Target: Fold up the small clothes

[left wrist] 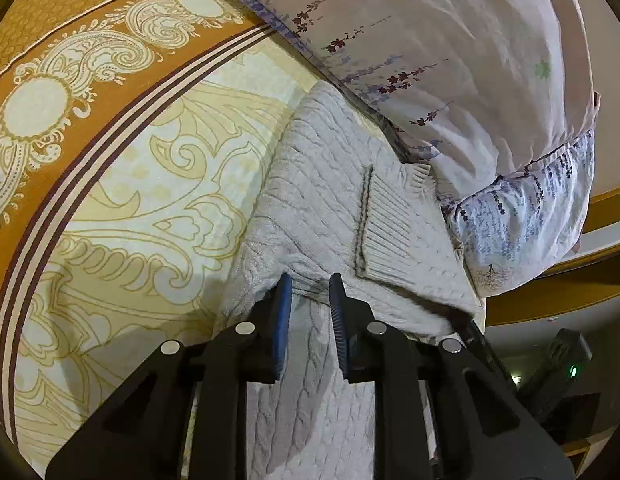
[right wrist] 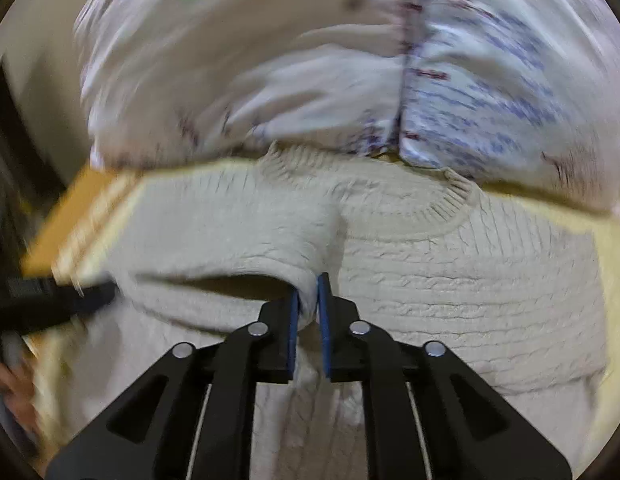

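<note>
A cream cable-knit sweater (left wrist: 333,208) lies on the patterned bed sheet. A ribbed cuff with a dark stripe (left wrist: 365,220) lies folded over its body. My left gripper (left wrist: 310,292) is shut on a fold of the sweater's edge, which bunches between its blue pads. In the right wrist view the sweater (right wrist: 449,264) shows its ribbed round collar (right wrist: 441,204). My right gripper (right wrist: 308,292) is shut on a lifted fold of knit. The other gripper (right wrist: 62,296) shows at the left, at the sweater's side. This view is motion-blurred.
A yellow and orange ornamented sheet (left wrist: 122,184) covers the bed. A white floral pillow or duvet (left wrist: 449,60) lies against the sweater's far side; it also shows in the right wrist view (right wrist: 270,72). The bed edge and a dark device (left wrist: 557,364) are at the right.
</note>
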Demonstrator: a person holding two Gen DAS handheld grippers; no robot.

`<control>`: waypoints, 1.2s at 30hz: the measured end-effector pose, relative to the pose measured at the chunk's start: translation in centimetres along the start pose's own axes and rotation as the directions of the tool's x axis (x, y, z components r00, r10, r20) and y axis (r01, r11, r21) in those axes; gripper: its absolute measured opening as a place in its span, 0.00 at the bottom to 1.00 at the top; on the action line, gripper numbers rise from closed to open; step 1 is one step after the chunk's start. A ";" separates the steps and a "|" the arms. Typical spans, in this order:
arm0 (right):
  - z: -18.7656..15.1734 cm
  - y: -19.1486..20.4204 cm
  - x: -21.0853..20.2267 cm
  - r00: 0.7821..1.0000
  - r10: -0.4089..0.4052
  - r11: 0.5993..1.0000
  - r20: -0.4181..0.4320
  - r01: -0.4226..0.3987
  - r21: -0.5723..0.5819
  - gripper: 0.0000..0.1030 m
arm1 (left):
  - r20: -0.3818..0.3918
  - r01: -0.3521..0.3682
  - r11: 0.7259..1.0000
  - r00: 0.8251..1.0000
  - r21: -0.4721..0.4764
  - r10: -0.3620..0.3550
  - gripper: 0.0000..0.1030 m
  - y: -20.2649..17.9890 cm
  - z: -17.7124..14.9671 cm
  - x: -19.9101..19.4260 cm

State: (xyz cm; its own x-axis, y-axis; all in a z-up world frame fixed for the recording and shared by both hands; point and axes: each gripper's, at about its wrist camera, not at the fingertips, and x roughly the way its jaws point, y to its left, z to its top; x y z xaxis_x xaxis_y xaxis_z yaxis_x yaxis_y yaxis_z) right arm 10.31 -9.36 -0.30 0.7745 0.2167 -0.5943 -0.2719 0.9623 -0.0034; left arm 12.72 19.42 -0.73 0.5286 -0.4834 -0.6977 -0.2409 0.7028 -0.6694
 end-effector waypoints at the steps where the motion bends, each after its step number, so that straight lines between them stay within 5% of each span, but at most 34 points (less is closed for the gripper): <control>1: 0.0 0.9 -0.5 1.000 -0.010 0.998 0.027 0.012 -0.055 0.32 | -0.001 -0.001 1.000 1.000 -0.002 0.001 0.21 0.0 0.0 0.0; 2: 0.2 2.0 -1.0 0.998 -0.026 0.992 0.066 0.033 -0.122 0.49 | -0.002 -0.003 1.000 1.000 -0.002 0.003 0.21 0.0 0.0 0.0; 3: 0.4 2.9 -1.3 0.994 -0.042 0.982 0.100 0.059 -0.181 0.54 | -0.001 -0.006 1.000 1.000 -0.001 0.006 0.21 -0.1 0.0 0.0; 8: -0.3 7.8 -1.9 0.978 -0.055 0.868 0.204 0.148 -0.473 0.55 | -0.001 -0.005 1.000 1.000 -0.003 0.005 0.21 -0.1 0.0 0.0; 14: 0.2 11.0 0.9 0.995 0.035 0.826 0.098 0.027 -0.563 0.49 | 0.001 0.003 1.000 1.000 -0.005 -0.003 0.21 0.0 0.0 0.0; 15: 0.2 11.1 1.8 0.997 0.032 0.829 0.071 0.014 -0.560 0.46 | 0.001 0.006 1.000 1.000 -0.008 -0.006 0.21 0.0 -0.1 0.0; 16: 0.4 11.1 2.6 0.999 0.027 0.837 0.041 0.000 -0.547 0.32 | 0.001 0.007 1.000 1.000 -0.010 -0.007 0.21 0.0 -0.1 0.0; 17: 0.5 10.9 3.1 0.999 0.032 0.852 0.015 -0.019 -0.523 0.14 | 0.001 0.007 1.000 1.000 -0.009 -0.007 0.21 0.1 -0.1 0.0; 19: 1.1 9.5 3.3 0.999 0.052 0.902 -0.003 -0.049 -0.430 0.07 | 0.002 0.008 1.000 1.000 -0.007 -0.008 0.21 0.1 -0.1 -0.1; 26: 1.8 0.7 -0.2 0.992 0.038 0.999 0.118 -0.037 -0.018 0.05 | 0.008 0.011 1.000 1.000 -0.009 -0.011 0.21 0.1 -0.3 -0.1; 28: 1.4 -3.7 -2.4 0.984 -0.006 0.986 0.178 -0.024 0.168 0.05 | 0.011 0.013 1.000 1.000 -0.013 -0.013 0.21 0.2 -0.4 -0.2; 31: -1.1 -10.2 -4.1 0.979 -0.102 0.900 0.179 0.014 0.436 0.05 | 0.014 0.011 1.000 1.000 -0.013 -0.011 0.21 0.2 -0.5 -0.2; 36: -5.6 -15.1 -1.1 0.998 0.039 0.776 0.047 -0.060 0.628 0.09 | 0.015 0.005 1.000 1.000 -0.008 -0.005 0.21 -0.1 -0.5 -0.1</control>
State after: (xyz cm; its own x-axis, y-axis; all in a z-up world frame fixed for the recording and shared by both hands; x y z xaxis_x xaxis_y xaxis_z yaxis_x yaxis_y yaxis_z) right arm 10.36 -25.07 -4.13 0.7889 0.2620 -0.5559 0.1011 0.8369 0.5379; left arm 12.29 19.18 -0.69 0.5419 -0.4791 -0.6905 -0.2444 0.6963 -0.6749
